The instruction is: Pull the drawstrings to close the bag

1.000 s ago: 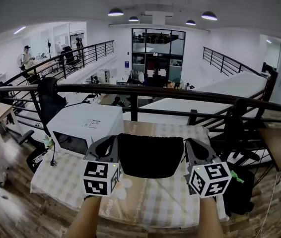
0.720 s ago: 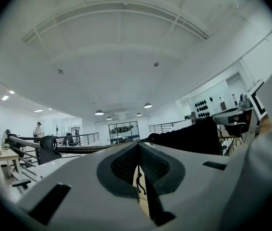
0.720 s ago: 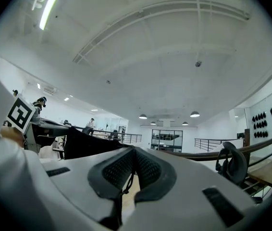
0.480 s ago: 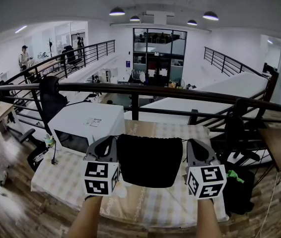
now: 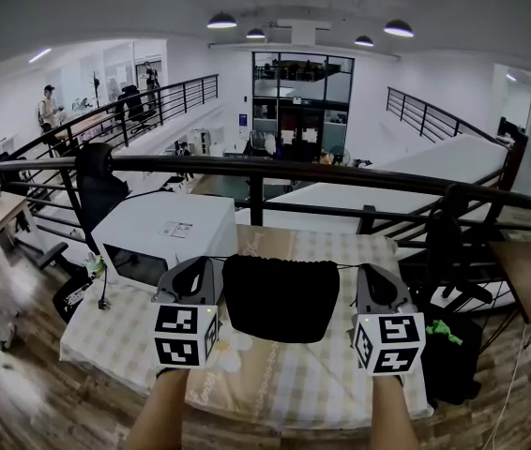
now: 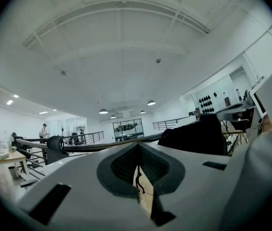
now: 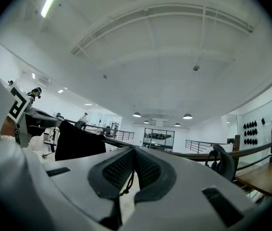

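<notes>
Bag [image 5: 281, 298] narrower | white box [image 5: 164, 237] beside left tongs [image 5: 205, 268] | railing [image 5: 275, 172] beyond table [image 5: 275, 382]

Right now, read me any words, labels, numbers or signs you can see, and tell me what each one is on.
No text is readable.
Label on the white box: too small to read.
Left marker cube, right marker cube: square patterns only, no words.

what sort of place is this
Probably a workplace, an open office or lab on a mezzanine: a black railing behind the checked table overlooks a lower floor, a person stands far left, and pendant lamps hang overhead.
</notes>
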